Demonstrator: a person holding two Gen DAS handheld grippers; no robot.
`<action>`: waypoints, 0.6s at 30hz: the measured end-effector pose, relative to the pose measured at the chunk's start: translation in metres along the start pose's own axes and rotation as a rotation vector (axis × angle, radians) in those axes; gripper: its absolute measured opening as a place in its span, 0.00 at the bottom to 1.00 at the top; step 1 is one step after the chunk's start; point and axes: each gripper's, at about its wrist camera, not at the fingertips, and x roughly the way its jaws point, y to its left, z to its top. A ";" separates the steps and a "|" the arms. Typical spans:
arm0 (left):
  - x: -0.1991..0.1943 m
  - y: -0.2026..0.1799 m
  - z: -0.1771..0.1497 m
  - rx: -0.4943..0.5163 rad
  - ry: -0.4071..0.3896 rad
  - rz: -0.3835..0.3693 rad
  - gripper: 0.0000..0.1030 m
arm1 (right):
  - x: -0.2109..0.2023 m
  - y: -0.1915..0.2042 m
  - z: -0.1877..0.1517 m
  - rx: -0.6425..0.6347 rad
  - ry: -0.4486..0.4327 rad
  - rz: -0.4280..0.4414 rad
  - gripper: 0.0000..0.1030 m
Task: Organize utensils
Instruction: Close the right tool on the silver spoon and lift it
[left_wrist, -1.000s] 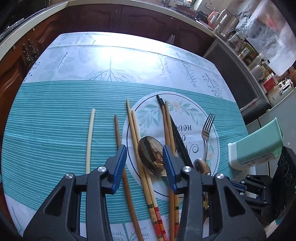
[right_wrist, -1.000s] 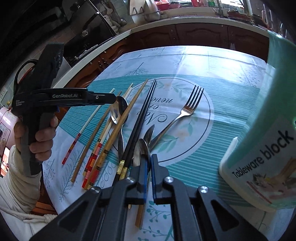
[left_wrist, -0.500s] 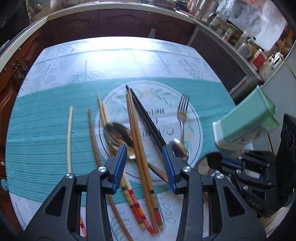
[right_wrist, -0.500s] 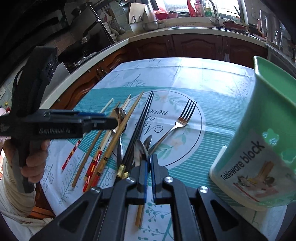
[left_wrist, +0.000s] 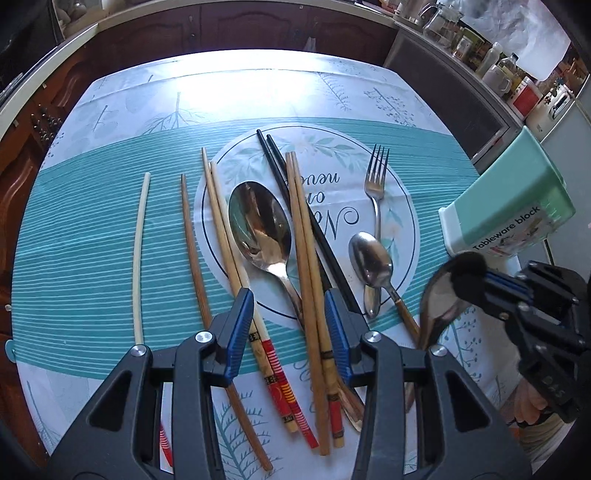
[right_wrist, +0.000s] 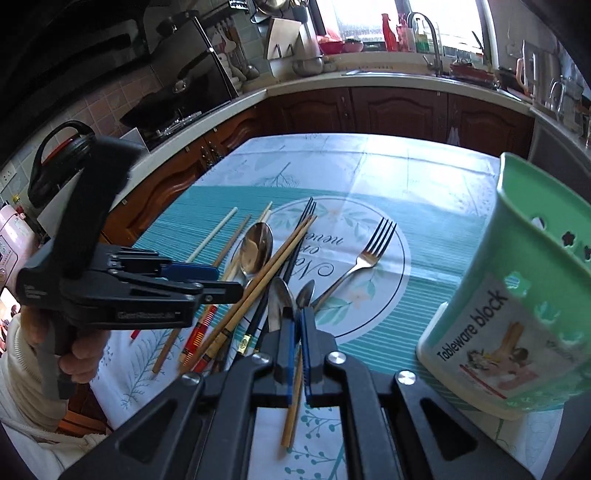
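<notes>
Left hand-held gripper (left_wrist: 290, 332), nearest the bench's near edge: blue-padded jaws spread wide, hovering above the handle ends of the chopsticks, gripping nothing. Right hand-held gripper (right_wrist: 295, 334): jaws pressed together on the handle of a steel spoon (right_wrist: 279, 302), bowl pointing away from the camera; in the left wrist view this spoon's bowl is blurred near the bench's right edge, apparently lifted off the cloth. Utensils lie on the teal tablecloth (left_wrist: 74, 240) with long axes running near to far. From the left edge: a pale chopstick (left_wrist: 138, 254), a brown chopstick (left_wrist: 192, 243), a red-banded pair (left_wrist: 221, 221), a large spoon (left_wrist: 258, 225) bowl far, a wooden pair (left_wrist: 303, 229) crossing a black pair (left_wrist: 280, 173), a small spoon (left_wrist: 371, 260), and a fork (left_wrist: 375, 184) tines far. Green "Tableware block" holder (right_wrist: 517, 295): at the right edge, its base cut off.
</notes>
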 end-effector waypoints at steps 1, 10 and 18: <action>0.002 0.000 0.002 0.001 0.005 0.002 0.36 | -0.002 0.000 0.000 0.002 -0.004 0.000 0.03; 0.017 -0.004 0.019 0.032 0.074 0.003 0.21 | -0.007 -0.007 -0.002 0.029 -0.011 0.004 0.03; 0.018 -0.012 0.023 0.046 0.087 0.017 0.21 | -0.013 -0.007 -0.003 0.028 -0.033 -0.005 0.03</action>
